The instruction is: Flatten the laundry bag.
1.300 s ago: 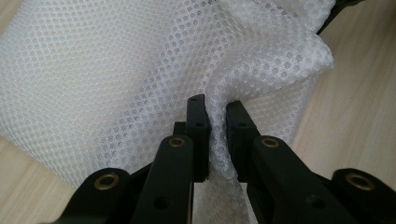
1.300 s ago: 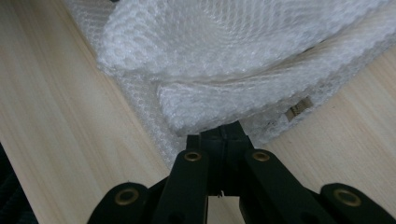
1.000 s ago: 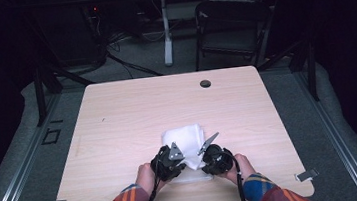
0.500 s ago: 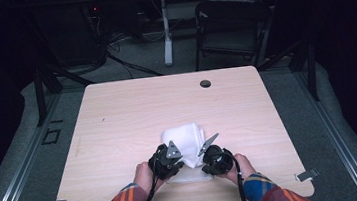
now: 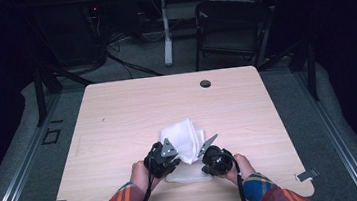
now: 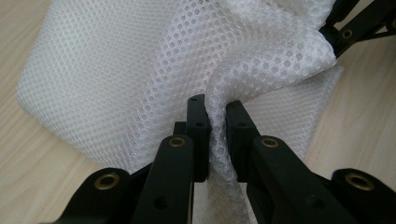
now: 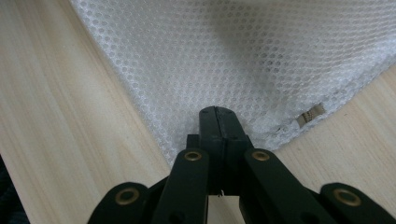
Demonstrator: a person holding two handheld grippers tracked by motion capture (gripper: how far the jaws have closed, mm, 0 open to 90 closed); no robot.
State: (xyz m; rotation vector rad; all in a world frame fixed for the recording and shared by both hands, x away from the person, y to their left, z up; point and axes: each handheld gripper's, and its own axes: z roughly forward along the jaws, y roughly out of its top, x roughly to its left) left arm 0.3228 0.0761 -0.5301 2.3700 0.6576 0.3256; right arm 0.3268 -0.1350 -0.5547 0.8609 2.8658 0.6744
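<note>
Near table edge, two hands in plaid sleeves come in from the bottom of the high view, each with a black gripper. Left gripper sits at the near-left side of a white mesh cloth; in the left gripper view its jaws are pinched narrow on a raised fold of the cloth, mesh bunched up between the pads and lifted off the wood. Right gripper is just beside it on the near-right side; right gripper view shows its jaws pressed fully together at the cloth's near corner, mesh edge seems caught between the tips, rest of that corner lying flat. Small tan tag on the cloth hem right of the jaws. Cloth lies crumpled and partly folded on the near-centre of the light wood table, touching both grippers. Farther off, a dark round grommet near the table's far edge, well apart from the cloth. Beyond the table, a black chair and a white desk leg on grey floor.
</note>
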